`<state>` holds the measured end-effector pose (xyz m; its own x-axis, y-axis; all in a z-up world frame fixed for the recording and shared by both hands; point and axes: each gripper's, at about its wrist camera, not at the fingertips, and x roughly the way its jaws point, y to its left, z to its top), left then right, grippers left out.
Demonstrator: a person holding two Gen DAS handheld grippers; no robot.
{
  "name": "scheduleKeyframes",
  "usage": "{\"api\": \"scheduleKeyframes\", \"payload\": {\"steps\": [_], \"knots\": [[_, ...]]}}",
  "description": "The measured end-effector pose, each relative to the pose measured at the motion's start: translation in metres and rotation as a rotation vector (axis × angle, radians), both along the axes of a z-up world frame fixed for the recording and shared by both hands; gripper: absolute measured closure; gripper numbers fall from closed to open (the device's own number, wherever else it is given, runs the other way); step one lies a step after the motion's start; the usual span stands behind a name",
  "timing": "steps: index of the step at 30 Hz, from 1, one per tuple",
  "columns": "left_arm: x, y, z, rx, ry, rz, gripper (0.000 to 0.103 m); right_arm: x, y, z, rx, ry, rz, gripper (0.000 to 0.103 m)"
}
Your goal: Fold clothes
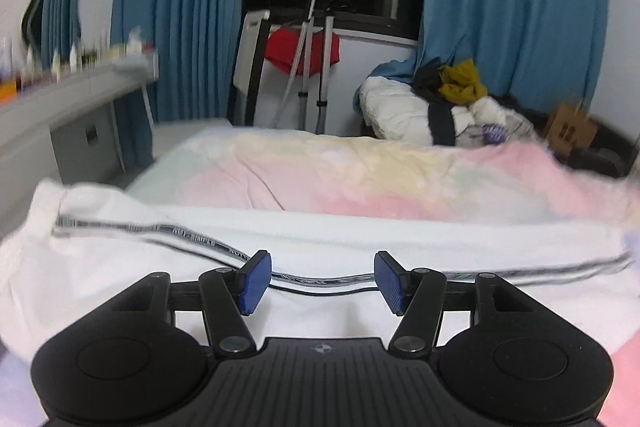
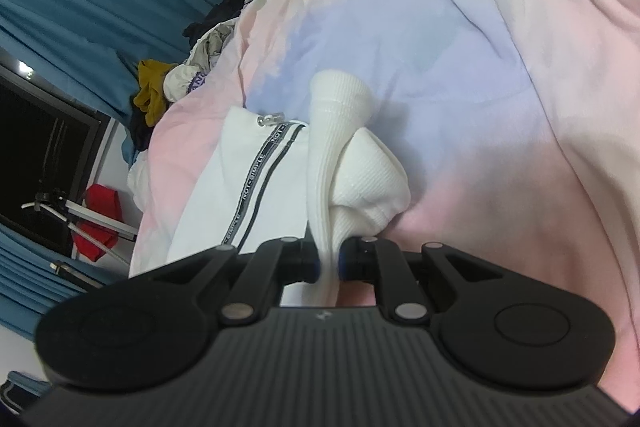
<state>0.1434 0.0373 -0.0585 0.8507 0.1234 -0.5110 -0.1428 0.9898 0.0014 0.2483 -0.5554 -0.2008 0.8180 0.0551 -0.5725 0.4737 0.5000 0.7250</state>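
The white garment (image 1: 160, 267) is spread on the bed (image 1: 360, 171); it is judged soft, light and limp. Its ribbed cuff (image 2: 340, 155) is clamped by the right gripper (image 2: 329, 259). The left gripper (image 1: 322, 281) is held apart above the striped seam (image 1: 192, 241), judged the firmest hold.

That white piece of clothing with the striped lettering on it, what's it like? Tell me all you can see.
The white garment looks like soft knit cloth, with a black-and-grey lettered tape along one seam and a ribbed cuff. A drawstring end shows near one edge. It lies spread and rumpled on the pastel bedcover. The right gripper pinches the ribbed part, lifting it into a bunch. The left gripper is open just above the tape, not gripping.
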Motion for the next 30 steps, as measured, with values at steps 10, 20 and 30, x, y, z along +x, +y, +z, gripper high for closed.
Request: {"api": "scheduleKeyframes", "payload": {"steps": [10, 20, 30], "knots": [[0.037, 0.029, -0.06, -0.053, 0.17, 0.057, 0.045, 0.003, 0.004, 0.001, -0.038, 0.008, 0.011, 0.092], [0.033, 0.027, -0.059, -0.067, 0.173, 0.054, 0.049, -0.001, 0.006, 0.006, -0.041, -0.042, -0.009, 0.092], [0.029, 0.026, -0.058, -0.081, 0.183, 0.06, 0.048, -0.003, 0.012, 0.021, -0.054, -0.102, -0.046, 0.092]]}}
